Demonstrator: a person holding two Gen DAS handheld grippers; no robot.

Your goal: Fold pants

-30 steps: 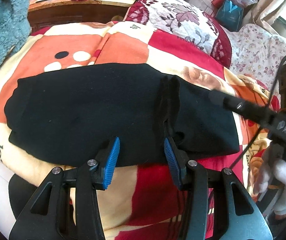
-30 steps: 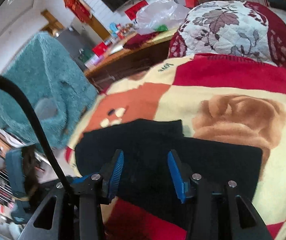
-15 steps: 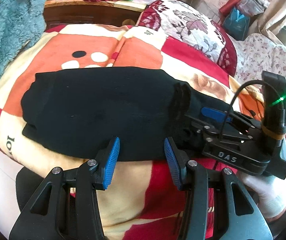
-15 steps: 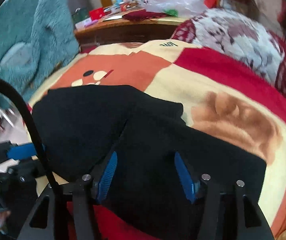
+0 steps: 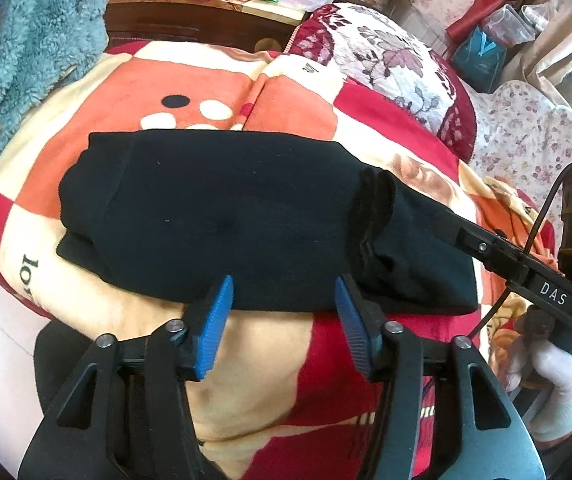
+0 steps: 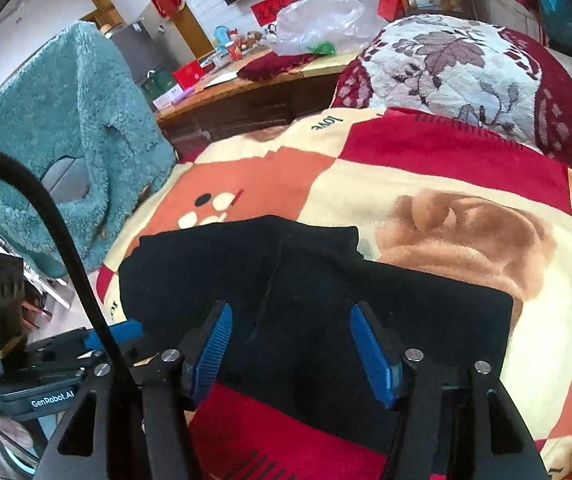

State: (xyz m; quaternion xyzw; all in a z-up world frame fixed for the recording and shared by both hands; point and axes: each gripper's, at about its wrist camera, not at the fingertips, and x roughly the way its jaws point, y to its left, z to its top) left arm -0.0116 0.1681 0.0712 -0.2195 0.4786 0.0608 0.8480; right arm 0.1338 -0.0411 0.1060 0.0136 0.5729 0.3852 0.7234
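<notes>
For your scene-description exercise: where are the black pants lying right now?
In both wrist views the black pants lie folded across the checked blanket, just beyond both grippers, with the floral cushion behind them.

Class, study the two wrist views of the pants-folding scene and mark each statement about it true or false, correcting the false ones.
1. The black pants lie on a patterned blanket. True.
2. The left gripper is clamped on the pants. False: its jaws are opening, and no cloth is pinched between them.
3. A teal fleece garment hangs beside the bed. True.
4. The right gripper is lifting the pants clear of the blanket. False: they lie flat, and its jaws are opening.
5. The pants are white. False: black.
</notes>
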